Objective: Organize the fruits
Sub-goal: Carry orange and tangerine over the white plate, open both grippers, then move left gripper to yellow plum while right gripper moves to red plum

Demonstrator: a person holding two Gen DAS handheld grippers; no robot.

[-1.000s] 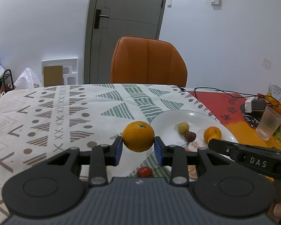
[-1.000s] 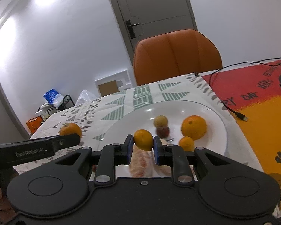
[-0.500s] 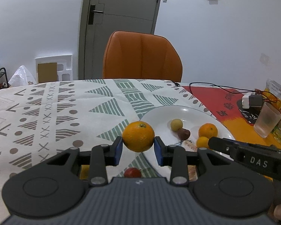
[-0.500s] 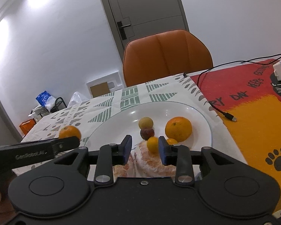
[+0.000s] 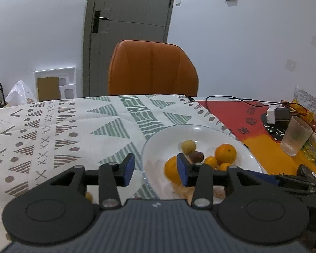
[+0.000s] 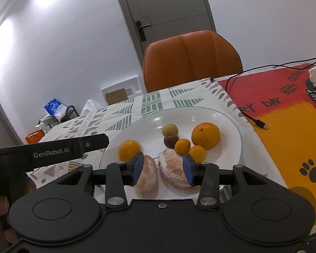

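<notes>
A white plate holds a big orange, two small oranges, a yellow fruit, a dark plum and two peeled segments. Another orange sits blurred at the plate's left side; in the left wrist view this orange lies partly behind my right finger. My left gripper is open and empty over the plate's left rim. My right gripper is open and empty above the segments.
An orange chair stands behind the patterned tablecloth. A plastic cup, a charger with cable and snack bags are at the right on the red-orange mat. A small yellow fruit lies under my left gripper.
My left gripper opened and let the orange go onto the plate's left side. My right gripper released the small orange onto the plate and opened wider.
</notes>
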